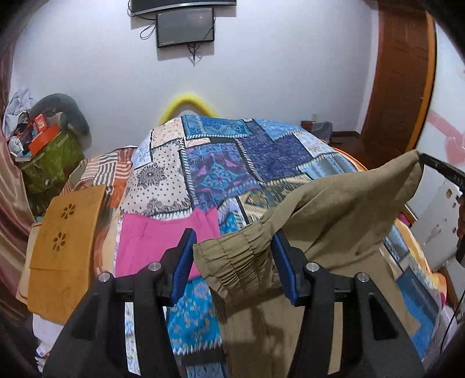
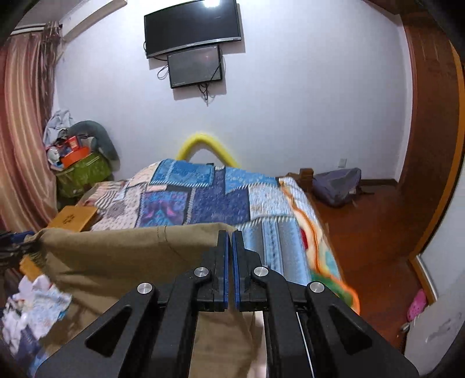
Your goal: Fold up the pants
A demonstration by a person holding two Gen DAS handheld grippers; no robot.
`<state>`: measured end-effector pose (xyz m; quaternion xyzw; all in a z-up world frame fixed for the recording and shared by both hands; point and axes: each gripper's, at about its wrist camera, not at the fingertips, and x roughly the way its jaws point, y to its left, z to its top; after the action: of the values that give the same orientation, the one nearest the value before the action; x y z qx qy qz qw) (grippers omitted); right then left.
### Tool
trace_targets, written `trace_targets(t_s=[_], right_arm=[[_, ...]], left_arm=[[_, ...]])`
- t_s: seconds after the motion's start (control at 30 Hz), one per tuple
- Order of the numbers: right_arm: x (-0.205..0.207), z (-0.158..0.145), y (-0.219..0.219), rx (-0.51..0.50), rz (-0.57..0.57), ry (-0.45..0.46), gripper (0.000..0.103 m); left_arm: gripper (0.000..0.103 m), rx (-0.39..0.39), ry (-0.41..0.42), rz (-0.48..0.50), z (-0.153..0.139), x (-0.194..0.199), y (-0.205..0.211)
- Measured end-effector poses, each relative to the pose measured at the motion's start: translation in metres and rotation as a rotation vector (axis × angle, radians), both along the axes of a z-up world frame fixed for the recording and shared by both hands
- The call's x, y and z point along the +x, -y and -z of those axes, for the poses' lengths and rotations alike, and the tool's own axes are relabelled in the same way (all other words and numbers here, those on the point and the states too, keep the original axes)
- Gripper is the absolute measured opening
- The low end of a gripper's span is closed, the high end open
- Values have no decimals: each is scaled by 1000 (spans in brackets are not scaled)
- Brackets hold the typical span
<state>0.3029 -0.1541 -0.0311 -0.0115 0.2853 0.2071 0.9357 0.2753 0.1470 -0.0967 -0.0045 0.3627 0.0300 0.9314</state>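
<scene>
Above the bed [image 1: 221, 162] with its patchwork cover, I have the khaki pants [image 1: 334, 209] lifted and stretched between both tools. My left hand-held gripper [image 1: 234, 264] stands half spread, the gathered elastic waistband bunched between its blue pads; whether they actually pinch it I cannot tell. My right hand-held gripper [image 2: 231, 235] is clenched on the top edge of the pants [image 2: 122, 256], which hang below it. A pink garment [image 1: 157, 241] lies on the bed just beyond.

White wall [image 2: 290, 101], wall-mounted screens [image 2: 193, 27], wooden floor [image 2: 363, 226]
</scene>
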Motion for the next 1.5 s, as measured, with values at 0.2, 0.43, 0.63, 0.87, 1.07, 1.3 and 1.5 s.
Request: trace_targets(t_s=[0.2,0.43,0.63,0.87,1.07,1.3,1.5], right_arm=[[-57,26,19,6,-34,-62,2],[-117,70,41,14,-33,-162,2],[-153,112,47,-21,-23,-263,2],[-178,137,58,-60,1,-347,2],[-196,131,62,-75,18,-344,5],[-208,109,23,-91,-92,-246,51],[-204,111,-18,-88,-204,-238,52]], left_arm=[[53,13,-21,46,21,-49,12],[53,56,-94,101,60,-95,30],[53,54,-182,102,103,-123,34],[53,18,-226,52,117,-156,22],[53,44,-159,64,85,-162,27],[53,135,-163,227,82,-145,79],[65,280,-244,326,114,-126,116]])
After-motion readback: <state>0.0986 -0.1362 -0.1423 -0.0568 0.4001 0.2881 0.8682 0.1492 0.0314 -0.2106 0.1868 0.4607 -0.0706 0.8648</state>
